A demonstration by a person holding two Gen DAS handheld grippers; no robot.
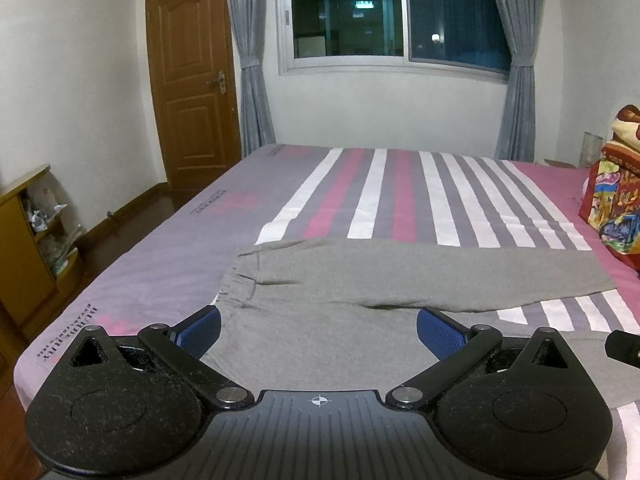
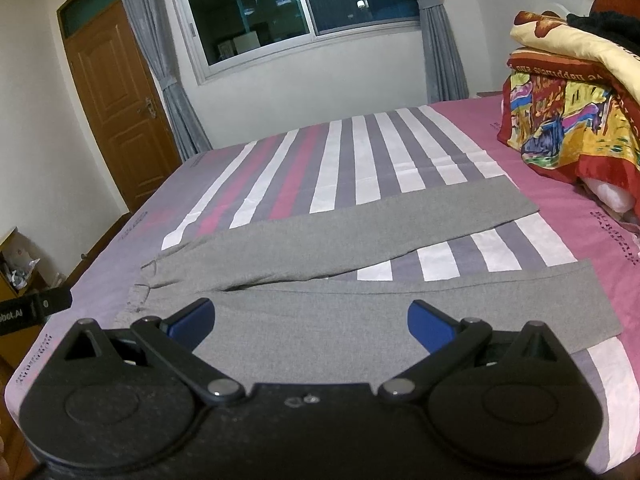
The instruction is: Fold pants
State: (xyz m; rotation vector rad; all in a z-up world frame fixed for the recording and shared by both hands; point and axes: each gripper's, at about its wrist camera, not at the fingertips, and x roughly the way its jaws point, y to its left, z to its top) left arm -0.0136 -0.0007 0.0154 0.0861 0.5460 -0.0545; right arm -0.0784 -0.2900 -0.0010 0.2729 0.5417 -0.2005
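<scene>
Grey pants (image 1: 360, 280) lie flat on the striped bed, waistband (image 1: 236, 286) to the left, both legs spread to the right in a V. In the right wrist view the pants (image 2: 320, 248) show both legs, the far leg end (image 2: 500, 200) and the near leg end (image 2: 580, 300). My left gripper (image 1: 319, 334) is open and empty above the near hip area. My right gripper (image 2: 310, 324) is open and empty above the near leg.
The bed sheet (image 1: 400, 192) has pink, white and grey stripes. A stack of colourful folded blankets (image 2: 568, 100) sits at the bed's right end. A wooden door (image 1: 188, 92), a window (image 1: 392, 12) and a low shelf (image 1: 28, 240) stand beyond the left bed edge.
</scene>
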